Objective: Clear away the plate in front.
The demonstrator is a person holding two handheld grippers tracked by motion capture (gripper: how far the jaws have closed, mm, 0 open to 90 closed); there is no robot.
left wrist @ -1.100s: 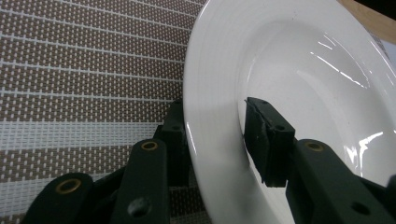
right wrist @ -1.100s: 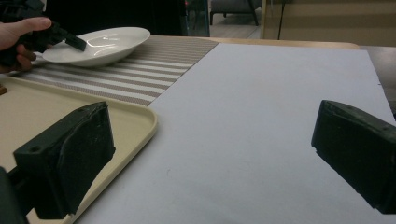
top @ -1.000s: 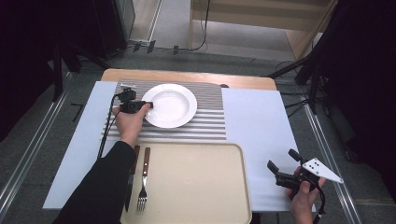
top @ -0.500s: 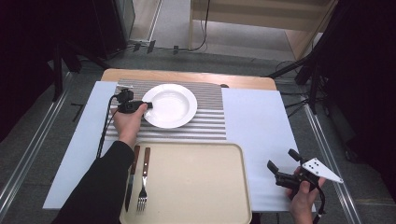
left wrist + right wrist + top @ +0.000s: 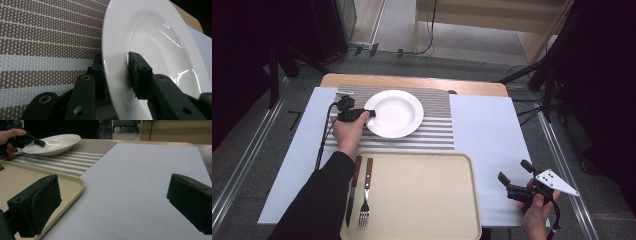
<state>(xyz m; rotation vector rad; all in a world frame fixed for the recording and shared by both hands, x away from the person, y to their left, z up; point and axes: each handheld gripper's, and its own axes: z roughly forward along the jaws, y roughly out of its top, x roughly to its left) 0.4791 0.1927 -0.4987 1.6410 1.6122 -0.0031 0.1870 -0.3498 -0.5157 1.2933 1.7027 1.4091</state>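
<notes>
The left gripper [image 5: 368,113] has its two black jaws on either side of the left rim of a white plate [image 5: 394,113]. One jaw lies inside the bowl of the plate and the other under the rim against the mat. The jaws have just been closing, and in the left gripper view they sit clamped on the rim [image 5: 113,72]. The plate looks tipped up a little on that side in the right gripper view, though how far it is off the mat is hard to judge. The lower jaw is mostly hidden behind the rim.

The plate rests on a brown and white striped placemat [image 5: 437,135], near its left end, with bare mat to its right and front. The left hand [image 5: 349,131] covers most of the gripper body.

Just in front of the mat lies a beige tray [image 5: 422,200], its near edge cut off by the frame. A knife [image 5: 352,190] and a fork [image 5: 366,192] lie side by side on its left part.

The right gripper [image 5: 512,177] is held well apart at the lower right, over white sheet [image 5: 487,140], its jaws spread wide with nothing between them.
</notes>
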